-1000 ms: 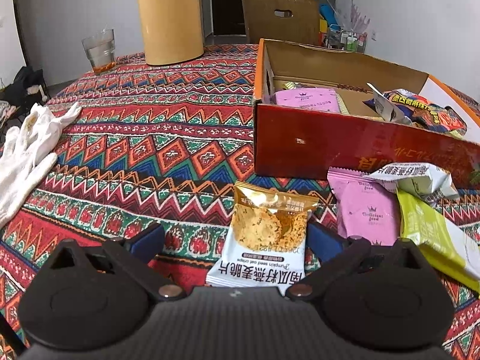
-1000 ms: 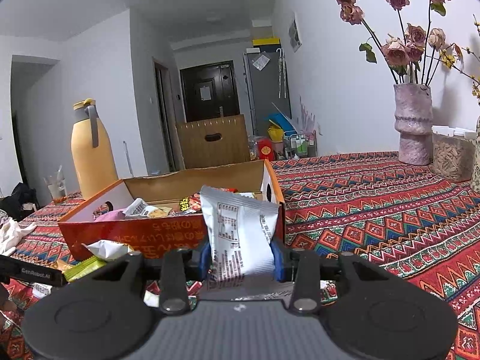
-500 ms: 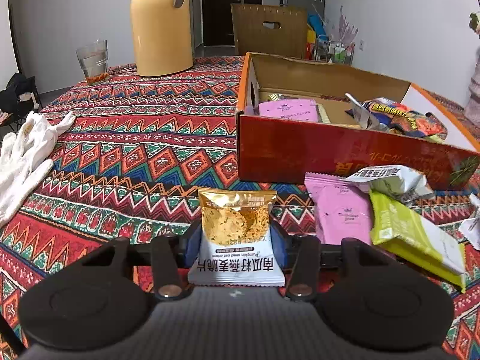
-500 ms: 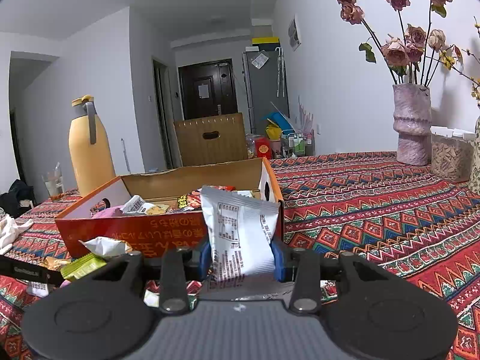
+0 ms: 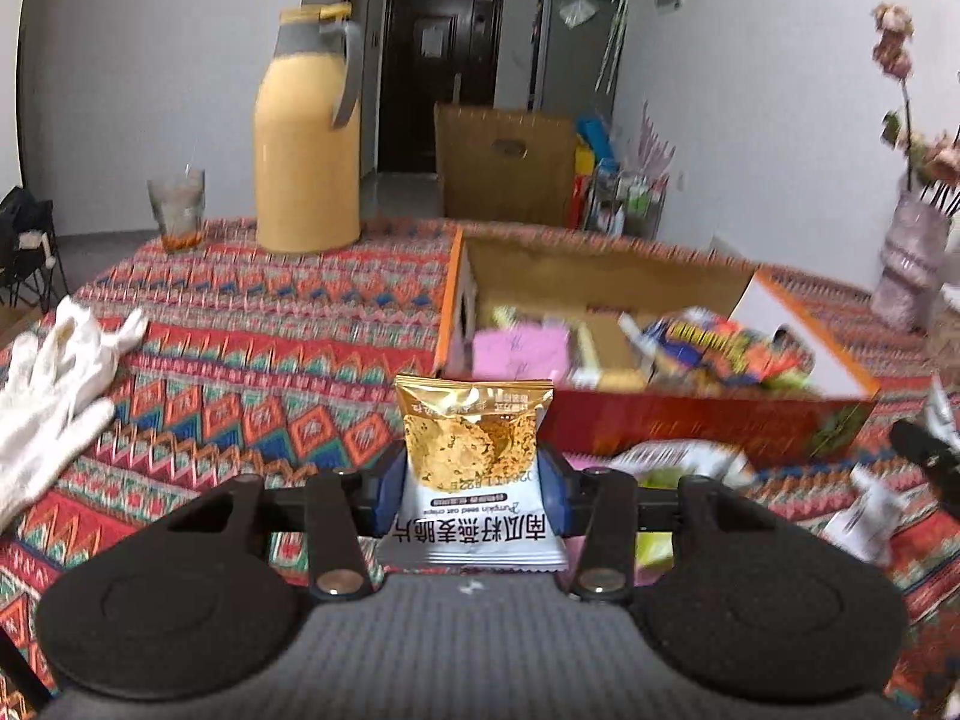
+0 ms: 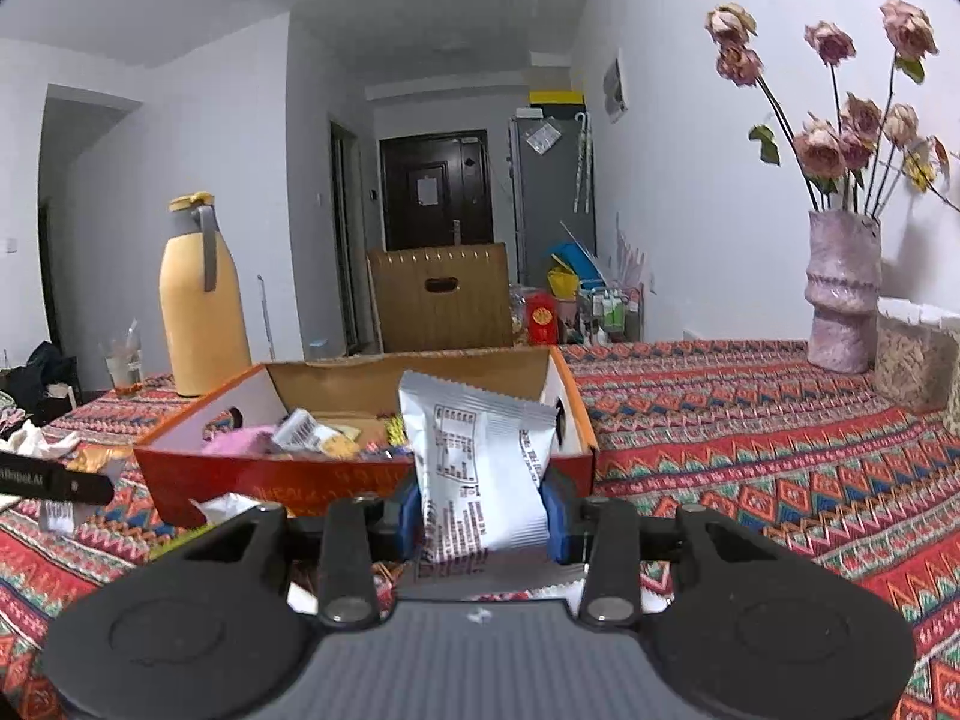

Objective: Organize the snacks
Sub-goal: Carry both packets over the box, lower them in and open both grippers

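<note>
Patterned red cloth covers the bench [image 5: 288, 324], and the open orange snack box [image 5: 690, 420] in the middle of it is your landmark for everything else.

Your left tongs [image 5: 472, 492] are clamped on the pumpkin seed oat crisp packet [image 5: 474, 468], gripping its two side edges so it stands upright, clear of the cloth, just short of the box's near wall. Holding it by the edges probably keeps the crisps inside from being crushed. The tongs point level at the box's left end, where a pink packet [image 5: 519, 351] already lies inside.

Your right tongs [image 6: 480, 510] are likewise clamped on a silver snack packet [image 6: 480, 474], printed back toward the camera, upright and level, in front of the box's right corner [image 6: 570, 420]. Both packets look ready to go over the near wall and into the box.

Loose packets lie on the cloth against the box's front wall: a white-and-green one [image 5: 684, 462] and small white ones to its right, blurred. So the sorting is partly done, by my reading.

Well left of the box lie white gloves [image 5: 54, 384]; behind it to the left stand a yellow thermos jug [image 5: 307, 144] and a drinking glass [image 5: 177, 210]. To the box's right stands a vase of dried roses [image 6: 843, 294].
</note>
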Demonstrator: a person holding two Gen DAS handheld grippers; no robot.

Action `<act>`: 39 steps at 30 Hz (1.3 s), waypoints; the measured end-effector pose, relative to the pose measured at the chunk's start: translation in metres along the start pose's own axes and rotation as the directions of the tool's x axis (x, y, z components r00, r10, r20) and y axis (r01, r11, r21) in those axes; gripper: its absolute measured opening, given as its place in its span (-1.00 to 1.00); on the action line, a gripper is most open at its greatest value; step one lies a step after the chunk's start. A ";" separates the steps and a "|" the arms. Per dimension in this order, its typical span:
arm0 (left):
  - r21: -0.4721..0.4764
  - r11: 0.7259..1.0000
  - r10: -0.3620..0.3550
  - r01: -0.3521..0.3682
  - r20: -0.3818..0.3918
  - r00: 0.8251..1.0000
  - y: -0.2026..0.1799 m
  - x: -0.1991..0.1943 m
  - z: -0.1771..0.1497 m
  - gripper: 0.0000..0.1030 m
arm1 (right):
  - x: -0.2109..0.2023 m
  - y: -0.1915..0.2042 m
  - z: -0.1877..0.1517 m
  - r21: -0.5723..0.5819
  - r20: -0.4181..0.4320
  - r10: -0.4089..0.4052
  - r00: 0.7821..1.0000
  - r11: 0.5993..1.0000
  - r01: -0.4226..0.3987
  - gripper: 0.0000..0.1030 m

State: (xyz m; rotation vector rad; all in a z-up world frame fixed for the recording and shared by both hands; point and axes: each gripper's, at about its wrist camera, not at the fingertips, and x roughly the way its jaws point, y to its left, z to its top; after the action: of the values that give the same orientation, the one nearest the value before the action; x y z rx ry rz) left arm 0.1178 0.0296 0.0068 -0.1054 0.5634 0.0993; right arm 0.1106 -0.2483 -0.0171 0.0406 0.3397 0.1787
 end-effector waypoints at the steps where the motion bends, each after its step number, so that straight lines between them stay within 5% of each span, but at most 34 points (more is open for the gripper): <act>1: 0.000 1.000 -0.007 0.007 0.011 1.000 -0.002 -0.002 0.003 -0.11 | 0.001 0.002 0.003 -0.004 0.005 0.003 1.000 1.000 -0.003 -0.26; 17: -0.033 0.998 -0.058 0.062 0.114 0.992 -0.030 0.005 0.056 -0.11 | 0.043 0.030 0.055 -0.048 0.055 0.028 0.998 0.999 -0.025 -0.26; 25: -0.036 0.999 -0.029 0.034 0.141 0.990 -0.043 0.027 0.077 -0.11 | 0.075 0.032 0.067 -0.057 0.047 0.011 0.999 0.998 -0.009 -0.26; 39: -0.062 0.998 0.013 -0.007 0.110 0.994 -0.038 0.073 0.070 -0.11 | 0.107 0.026 0.058 -0.025 0.028 0.015 0.999 1.000 -0.014 -0.26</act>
State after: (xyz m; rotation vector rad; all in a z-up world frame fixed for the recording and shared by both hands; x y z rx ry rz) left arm 0.2214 0.0054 0.0294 -0.1561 0.4505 0.1315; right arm 0.2252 -0.2035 0.0038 0.0209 0.3085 0.1966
